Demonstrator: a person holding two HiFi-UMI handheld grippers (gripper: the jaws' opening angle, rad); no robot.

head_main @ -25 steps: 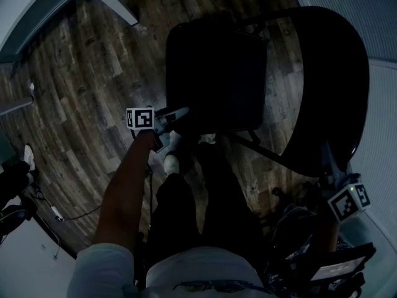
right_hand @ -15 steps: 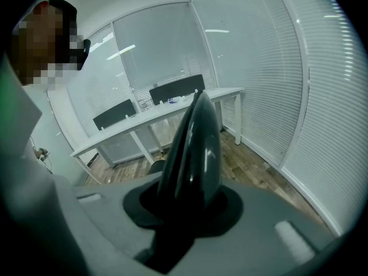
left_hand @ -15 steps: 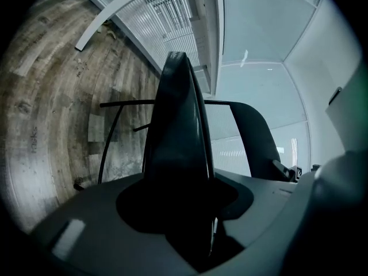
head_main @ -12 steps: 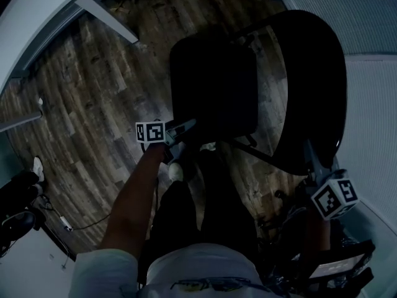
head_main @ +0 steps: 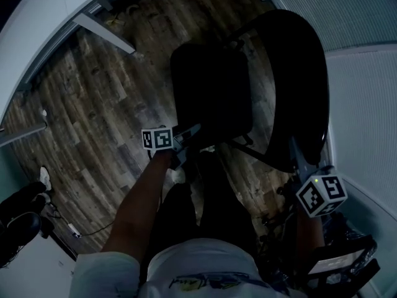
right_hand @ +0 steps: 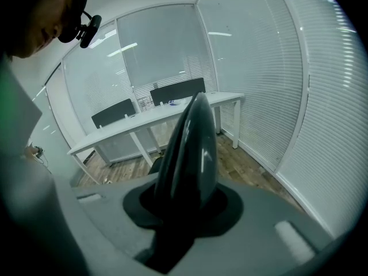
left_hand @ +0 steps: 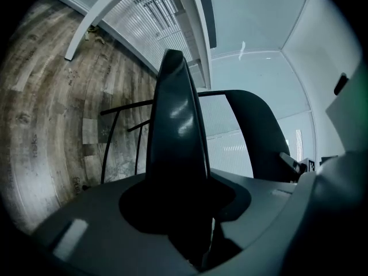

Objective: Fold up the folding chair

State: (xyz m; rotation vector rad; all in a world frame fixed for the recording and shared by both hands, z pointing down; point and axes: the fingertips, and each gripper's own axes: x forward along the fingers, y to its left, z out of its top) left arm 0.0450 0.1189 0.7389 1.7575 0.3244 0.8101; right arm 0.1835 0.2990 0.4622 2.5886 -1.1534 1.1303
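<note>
The black folding chair stands on the wood floor in front of me, its seat (head_main: pixel 211 89) left of the curved backrest (head_main: pixel 298 85). My left gripper (head_main: pixel 190 133) is at the seat's front edge. Its jaws are closing around that edge, and their dark tips hide the contact in the left gripper view. My right gripper (head_main: pixel 299 155) grips the backrest's near rim from the right. In the left gripper view the backrest (left_hand: pixel 256 131) arches at the right and thin black chair legs (left_hand: pixel 112 140) show at the left. The right gripper view shows only dark jaws and the room beyond.
My own legs (head_main: pixel 205 210) stand just behind the chair. A white desk leg (head_main: pixel 102 33) crosses the floor at the upper left, and a cable (head_main: pixel 71 227) and dark gear (head_main: pixel 18 213) lie at the lower left. Blinds (head_main: pixel 366 104) close the right side. A white table (right_hand: pixel 155 117) stands farther off.
Both grippers have risen. The left one has lifted the seat's front edge, and the right one has come up with the backrest, which now sits closer to the seat.
</note>
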